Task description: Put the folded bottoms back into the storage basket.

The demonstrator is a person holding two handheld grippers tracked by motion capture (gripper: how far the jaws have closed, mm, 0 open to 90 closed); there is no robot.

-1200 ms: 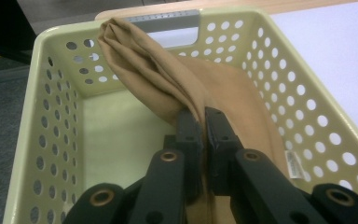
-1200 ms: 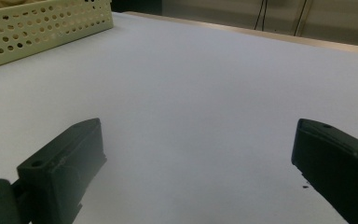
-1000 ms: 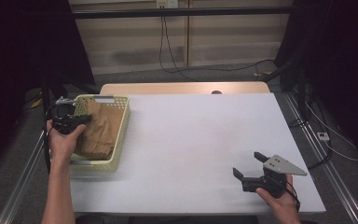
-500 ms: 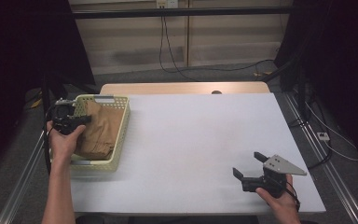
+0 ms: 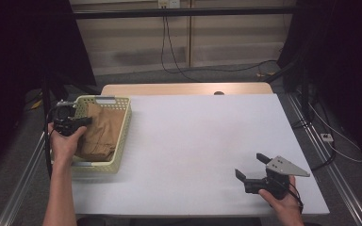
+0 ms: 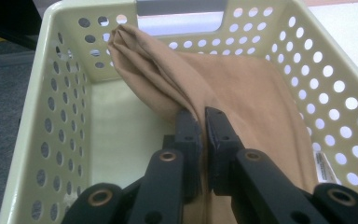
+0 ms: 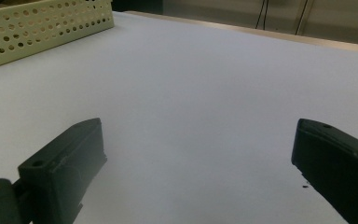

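Note:
A tan cloth [image 5: 101, 132] lies bunched in a pale yellow perforated basket [image 5: 122, 136] at the table's left edge. My left gripper [image 5: 86, 121] is over the basket, shut on a fold of that cloth [image 6: 242, 93], which is pinched between its black jaws at the gripper tip [image 6: 203, 122] and drawn up into a ridge toward the basket's [image 6: 65, 84] far corner. My right gripper [image 5: 250, 165] rests low over the white table near the front right, jaws wide open with nothing between them [image 7: 196, 158].
The white table [image 5: 207, 136] stretches between the basket and the right gripper. A corner of the basket [image 7: 42, 23] sits far off in the right gripper view. Cables hang at the wall behind, and metal rails run along both table sides.
The left hand has shifted slightly over the basket, and the cloth has bunched a little more toward it. The right gripper has stayed put.

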